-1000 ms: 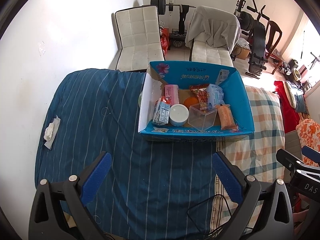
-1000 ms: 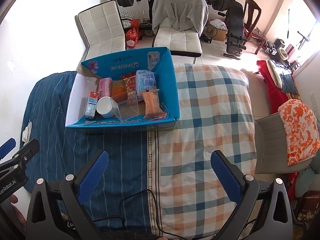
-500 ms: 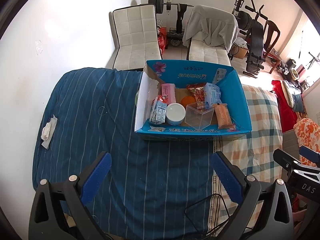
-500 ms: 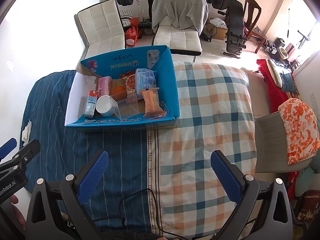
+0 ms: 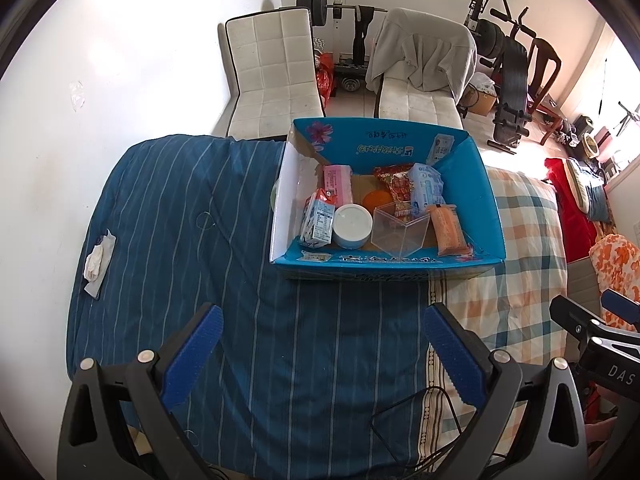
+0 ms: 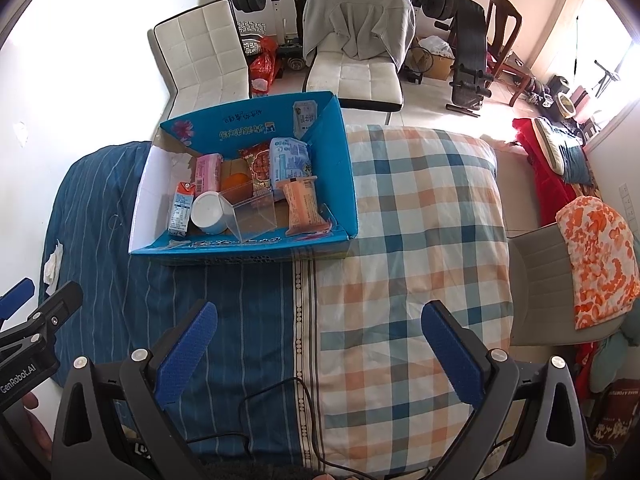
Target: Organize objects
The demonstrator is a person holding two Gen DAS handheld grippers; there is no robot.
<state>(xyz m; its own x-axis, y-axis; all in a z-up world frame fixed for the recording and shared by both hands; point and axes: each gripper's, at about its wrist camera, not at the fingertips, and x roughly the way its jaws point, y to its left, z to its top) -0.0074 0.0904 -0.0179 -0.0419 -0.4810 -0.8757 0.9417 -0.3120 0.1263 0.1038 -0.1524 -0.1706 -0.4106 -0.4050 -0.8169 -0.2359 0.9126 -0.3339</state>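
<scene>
A blue cardboard box [image 5: 384, 268] [image 6: 240, 246] sits on the bed. It holds a milk carton [image 5: 320, 224], a white round tub [image 5: 352, 226], a clear plastic cube [image 5: 400, 230], an orange snack pack [image 5: 448, 228], an orange [image 5: 376, 200], a pink pack [image 5: 338, 180], a red snack bag [image 5: 394, 182] and a light blue pack [image 5: 428, 184]. My left gripper [image 5: 320, 354] is open and empty, above the blue striped cover in front of the box. My right gripper [image 6: 320, 350] is open and empty, above the seam between the covers.
A crumpled tissue [image 5: 96, 264] lies at the left edge of the blue striped cover [image 5: 180, 220]. The plaid cover [image 6: 420, 220] lies right of the box. A black cable [image 6: 280, 396] runs across the bed's near side. White chairs [image 5: 272, 80] and gym equipment [image 5: 512, 80] stand beyond the bed.
The left gripper has drawn back a little, so the box sits slightly lower and farther left in its view. The right view barely changes. Both stay open.
</scene>
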